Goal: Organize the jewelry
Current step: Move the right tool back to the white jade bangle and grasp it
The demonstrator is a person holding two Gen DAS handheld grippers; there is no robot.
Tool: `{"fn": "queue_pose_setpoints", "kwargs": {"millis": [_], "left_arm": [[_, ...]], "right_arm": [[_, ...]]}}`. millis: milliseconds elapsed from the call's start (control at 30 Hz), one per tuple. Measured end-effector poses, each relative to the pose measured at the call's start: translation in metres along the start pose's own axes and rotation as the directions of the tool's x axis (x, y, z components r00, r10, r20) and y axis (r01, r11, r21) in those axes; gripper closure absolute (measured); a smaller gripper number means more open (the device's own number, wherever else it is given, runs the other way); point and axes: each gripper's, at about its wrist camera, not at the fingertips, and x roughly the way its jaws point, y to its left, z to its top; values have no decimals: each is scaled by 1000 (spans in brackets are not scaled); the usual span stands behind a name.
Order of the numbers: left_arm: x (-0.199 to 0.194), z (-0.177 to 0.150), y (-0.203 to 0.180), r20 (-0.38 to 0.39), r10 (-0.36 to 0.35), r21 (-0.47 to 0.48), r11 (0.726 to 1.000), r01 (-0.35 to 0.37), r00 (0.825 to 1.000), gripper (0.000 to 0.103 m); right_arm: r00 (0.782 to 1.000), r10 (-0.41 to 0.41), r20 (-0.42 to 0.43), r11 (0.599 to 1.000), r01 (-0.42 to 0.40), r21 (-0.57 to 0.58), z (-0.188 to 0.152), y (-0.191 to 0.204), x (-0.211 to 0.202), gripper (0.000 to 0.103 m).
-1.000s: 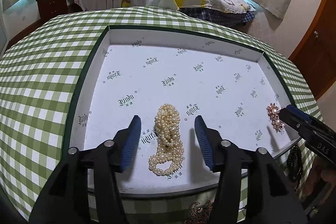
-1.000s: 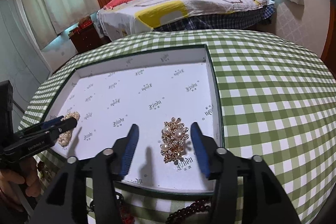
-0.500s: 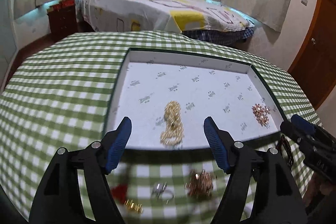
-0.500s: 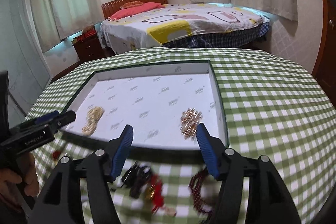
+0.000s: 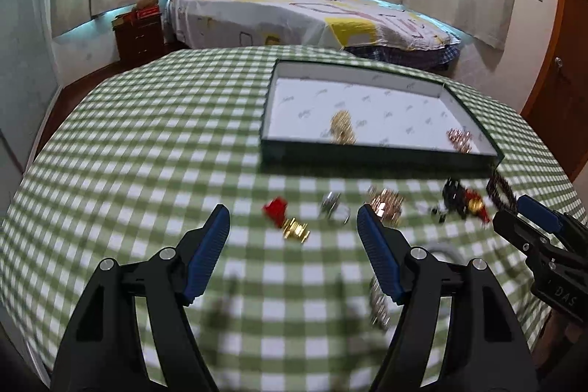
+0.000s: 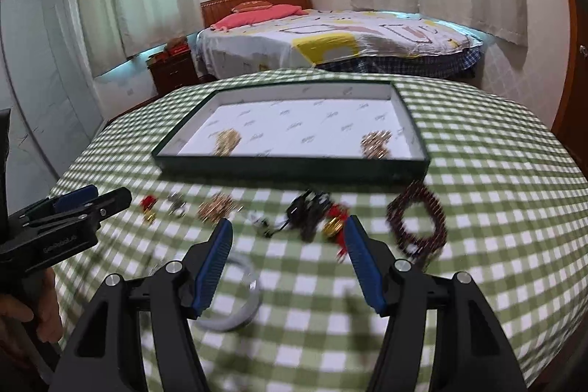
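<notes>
Both sets of fingers stand apart and empty: the left gripper (image 5: 292, 226) over the gold clip (image 5: 296, 229) at lower centre, the right gripper (image 6: 288, 237) near the black-and-red tangle (image 6: 318, 214). I judge each is choosing its next piece; the tray (image 6: 294, 168) lies beyond, long axis left-right, holding two pieces.

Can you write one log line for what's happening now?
left gripper: open, empty | right gripper: open, empty | tray: two pieces inside | other jewelry on tablecloth
</notes>
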Motion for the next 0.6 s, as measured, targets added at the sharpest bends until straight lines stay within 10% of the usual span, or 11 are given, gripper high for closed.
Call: {"fn": "queue_pose_setpoints", "kwargs": {"millis": [600], "left_arm": [[-30, -29, 38, 18, 57, -82, 995, -55, 998, 33]], "right_arm": [[992, 31, -119, 996, -41, -80, -31, 49, 26, 30]]}}
